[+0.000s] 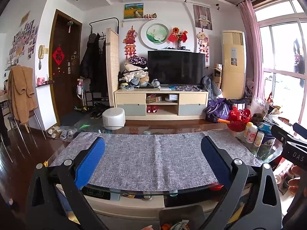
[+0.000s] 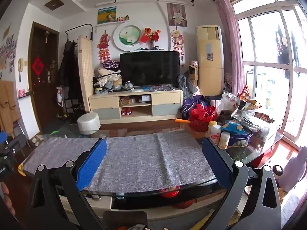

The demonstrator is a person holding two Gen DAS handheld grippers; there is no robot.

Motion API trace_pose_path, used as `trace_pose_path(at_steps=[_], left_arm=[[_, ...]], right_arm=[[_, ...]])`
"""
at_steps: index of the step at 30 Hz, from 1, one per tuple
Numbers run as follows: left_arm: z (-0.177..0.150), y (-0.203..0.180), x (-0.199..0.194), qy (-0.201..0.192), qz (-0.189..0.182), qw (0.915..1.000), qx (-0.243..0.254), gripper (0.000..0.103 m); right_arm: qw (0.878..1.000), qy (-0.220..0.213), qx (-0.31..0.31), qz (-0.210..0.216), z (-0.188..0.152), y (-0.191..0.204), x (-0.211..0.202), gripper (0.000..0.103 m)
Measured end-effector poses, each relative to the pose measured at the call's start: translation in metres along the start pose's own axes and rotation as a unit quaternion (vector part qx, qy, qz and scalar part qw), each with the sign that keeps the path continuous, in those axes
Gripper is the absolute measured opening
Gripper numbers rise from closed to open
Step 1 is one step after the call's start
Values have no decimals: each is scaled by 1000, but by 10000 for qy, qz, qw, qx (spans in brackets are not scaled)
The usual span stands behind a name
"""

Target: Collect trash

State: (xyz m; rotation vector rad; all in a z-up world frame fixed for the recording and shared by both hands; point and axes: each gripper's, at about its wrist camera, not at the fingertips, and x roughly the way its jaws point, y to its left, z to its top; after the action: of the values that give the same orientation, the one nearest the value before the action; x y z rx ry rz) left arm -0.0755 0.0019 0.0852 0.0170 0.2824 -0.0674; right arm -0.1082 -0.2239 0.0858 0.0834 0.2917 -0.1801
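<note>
So we've got both grippers up over the near edge of the glass worktop (image 1: 134,128), left gripper (image 1: 153,154) and right gripper (image 2: 154,158), fingers spread wide on each and nothing held.

The grey cloth runner (image 1: 153,159) in front of us looks bare, so the trash is most likely in the pile at the far right end: crinkly snack bags (image 2: 247,105) heaped behind a blue cookie tin (image 2: 239,139), with small white bottles (image 2: 215,134) and a red basket (image 2: 201,118) crowded in.

What could go wrong, as we see it: reaching into that heap could tip the bottles, and thin wrappers may slip out of a pinch. Dragging over the runner might bunch it or slide it on the glass. There's also what looks like a bin with wrappers (image 1: 178,225) low between the left fingers, hard to tell.

Room's a cluttered living room: TV (image 1: 175,68) on a cabinet, white stool (image 1: 113,117), big window on the right.
</note>
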Motion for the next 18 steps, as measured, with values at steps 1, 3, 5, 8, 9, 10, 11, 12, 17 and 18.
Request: trace_pose_path(at_steps=[1, 3, 5, 8, 9, 10, 11, 12, 17, 18], left_arm=[[0, -1, 0, 2, -6, 10000, 5, 95], [0, -1, 0, 5, 9, 10000, 2, 95], [0, -1, -1, 1, 3, 10000, -1, 95], [0, -2, -1, -7, 12, 10000, 2, 95], [0, -2, -1, -8, 12, 10000, -5, 95], [0, -1, -1, -1, 10, 10000, -5, 95], [0, -1, -1, -2, 13, 10000, -5, 95], [0, -2, -1, -3, 15, 10000, -5, 95], [0, -2, -1, 15, 4, 10000, 12, 95], [1, -3, -1, 17, -3, 10000, 21, 95]], right_arm=[[10000, 2, 2, 6, 0, 0, 0, 100], [10000, -5, 10, 7, 0, 0, 0, 100], [10000, 7, -7, 5, 0, 1, 0, 100], [10000, 25, -22, 30, -1, 6, 1, 100], [10000, 29, -22, 37, -1, 7, 1, 100], [10000, 30, -23, 42, 0, 8, 1, 100], [10000, 26, -21, 40, -1, 8, 1, 100], [10000, 21, -18, 37, -1, 9, 1, 100], [10000, 28, -25, 46, -1, 9, 1, 100], [10000, 26, -26, 42, -1, 9, 1, 100]])
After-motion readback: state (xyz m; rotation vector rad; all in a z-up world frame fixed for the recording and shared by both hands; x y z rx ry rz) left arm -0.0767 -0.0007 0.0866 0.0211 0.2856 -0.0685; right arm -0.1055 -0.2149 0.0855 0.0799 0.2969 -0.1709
